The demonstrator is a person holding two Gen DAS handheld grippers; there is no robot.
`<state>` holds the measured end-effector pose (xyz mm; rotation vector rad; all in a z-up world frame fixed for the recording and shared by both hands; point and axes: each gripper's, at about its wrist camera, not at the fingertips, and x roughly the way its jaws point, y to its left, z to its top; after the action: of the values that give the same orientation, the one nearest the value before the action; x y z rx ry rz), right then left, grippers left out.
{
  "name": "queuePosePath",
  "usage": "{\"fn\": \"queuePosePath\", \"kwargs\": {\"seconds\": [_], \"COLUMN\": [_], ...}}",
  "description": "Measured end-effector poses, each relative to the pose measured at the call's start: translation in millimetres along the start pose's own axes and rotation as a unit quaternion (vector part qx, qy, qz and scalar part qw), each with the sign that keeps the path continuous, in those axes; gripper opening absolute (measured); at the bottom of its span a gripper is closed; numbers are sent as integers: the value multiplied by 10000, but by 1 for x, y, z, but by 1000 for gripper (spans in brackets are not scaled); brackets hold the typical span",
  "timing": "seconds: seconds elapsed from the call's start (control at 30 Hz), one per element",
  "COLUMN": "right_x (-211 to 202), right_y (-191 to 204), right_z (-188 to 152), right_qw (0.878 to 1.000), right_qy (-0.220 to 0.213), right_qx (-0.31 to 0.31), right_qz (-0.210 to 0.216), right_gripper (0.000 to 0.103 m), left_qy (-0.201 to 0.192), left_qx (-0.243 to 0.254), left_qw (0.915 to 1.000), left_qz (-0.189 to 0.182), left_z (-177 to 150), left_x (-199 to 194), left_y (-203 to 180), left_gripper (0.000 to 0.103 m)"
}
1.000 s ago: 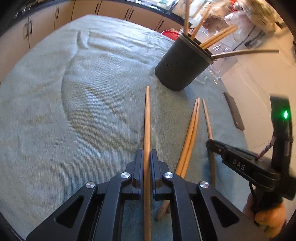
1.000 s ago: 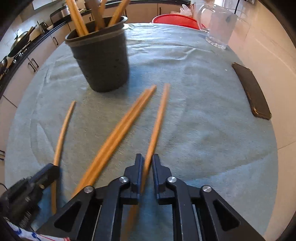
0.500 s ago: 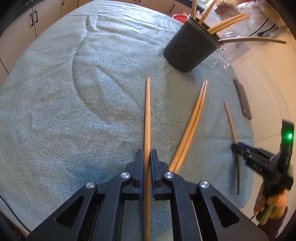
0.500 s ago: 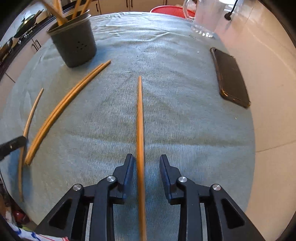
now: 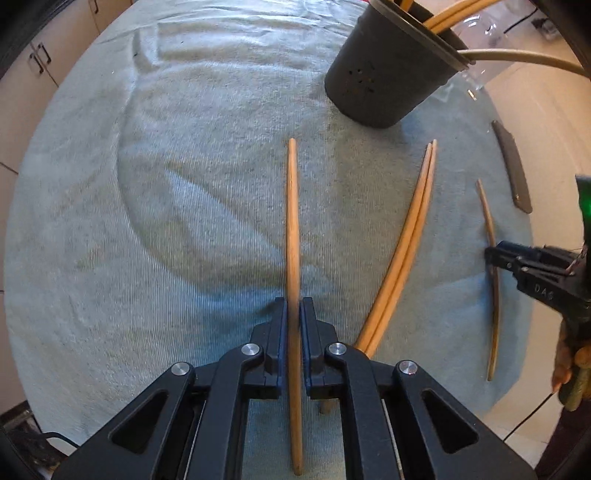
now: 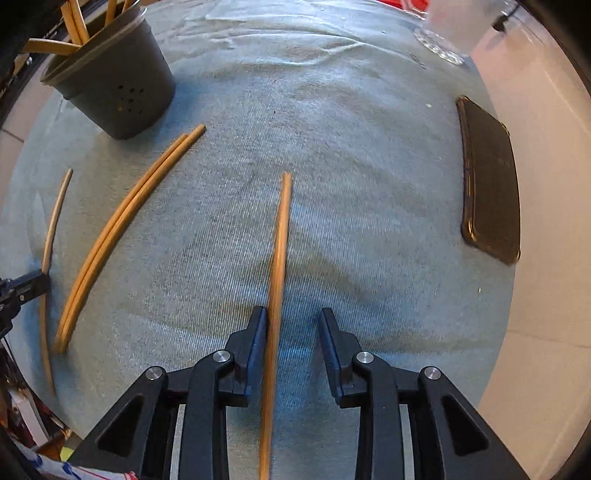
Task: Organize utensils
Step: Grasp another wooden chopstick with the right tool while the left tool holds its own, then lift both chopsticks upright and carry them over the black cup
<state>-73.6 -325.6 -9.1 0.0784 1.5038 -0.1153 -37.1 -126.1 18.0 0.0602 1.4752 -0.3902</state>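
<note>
both wrist views look steeply down, close, sharing the towel (image 5: pixel 184 206).

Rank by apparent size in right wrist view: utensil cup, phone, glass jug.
1. utensil cup and phone: look alike, unranked; the cup is cropped.
2. glass jug: smallest, though mostly cut off at the frame's top.

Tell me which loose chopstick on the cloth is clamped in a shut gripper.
The chopstick in the left gripper, left of the touching pair; the right gripper's stick sits between open jaws.
</note>
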Motion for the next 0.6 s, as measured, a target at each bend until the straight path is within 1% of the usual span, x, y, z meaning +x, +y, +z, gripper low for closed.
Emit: {"fn": "queuePosePath", "kwargs": {"seconds": [0.13,0.27,0.33,0.4,0.43,0.47,0.5,0.53,0.6], "right_x": [6,7,6,3,2,2,1,-2,-4], "right_y": [-6,-4,0,7,10,11,10,4,-3], "right_z": [22,27,25,19,15,12,8,3,-6], "right_qw": [9998,9997,9995,9989,9982,9980,9975,9950,9909], "right_qy": [171,130,-21,-206,-362,-436,-532,-714,-952], "right_qx": [-17,-139,-244,-376,-432,-405,-316,-137,72], "right_qz": [139,135,189,176,183,203,344,689,952], "right_gripper": [30,31,24,10,10,8,7,6,6], "left_qy": [30,39,-62,-251,-349,-528,-672,-824,-1138], "left_qx": [170,211,309,403,402,378,364,360,344], "left_qw": [9998,9997,9993,9987,9985,9978,9970,9959,9928], "left_qz": [61,-122,-204,-190,-156,-96,-78,-71,-148], "left_z": [7,15,16,12,8,4,0,-5,-15], "left_x": [2,4,3,1,-1,-3,-6,-10,-18], "left_y": [-5,-1,0,1,2,4,5,8,10], "left_gripper": [7,7,7,7,7,6,6,6,6]}}
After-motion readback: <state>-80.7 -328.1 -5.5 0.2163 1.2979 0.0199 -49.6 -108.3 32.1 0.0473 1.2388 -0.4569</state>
